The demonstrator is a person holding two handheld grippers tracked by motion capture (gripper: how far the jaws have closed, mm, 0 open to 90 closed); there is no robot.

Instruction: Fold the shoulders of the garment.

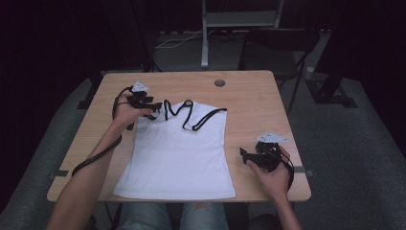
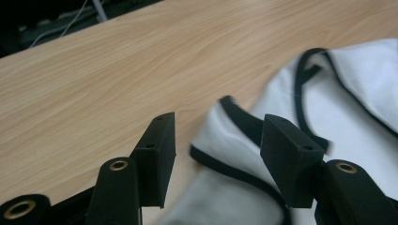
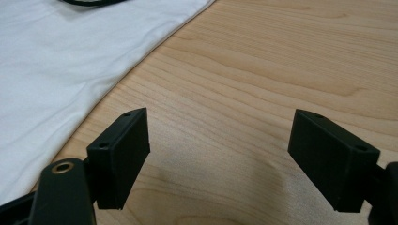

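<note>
Left jaws: left gripper (image 2: 218, 154) stands parted; a black-trimmed strap edge of the white tank top (image 1: 179, 153) lies between the pads, not pinched.
Right jaws: right gripper (image 3: 218, 159) spread wide over bare wood, nothing between them.
Garment: tank top lies flat at centre of the high view, straps toward the upper left.
Left hand: at the strap end, upper left of the table (image 1: 249, 91).
Right hand: right of the garment's hem, apart from it.

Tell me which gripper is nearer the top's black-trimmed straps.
Left. The left gripper sits at the straps, open; the right gripper hovers beside the top's lower right edge.
</note>
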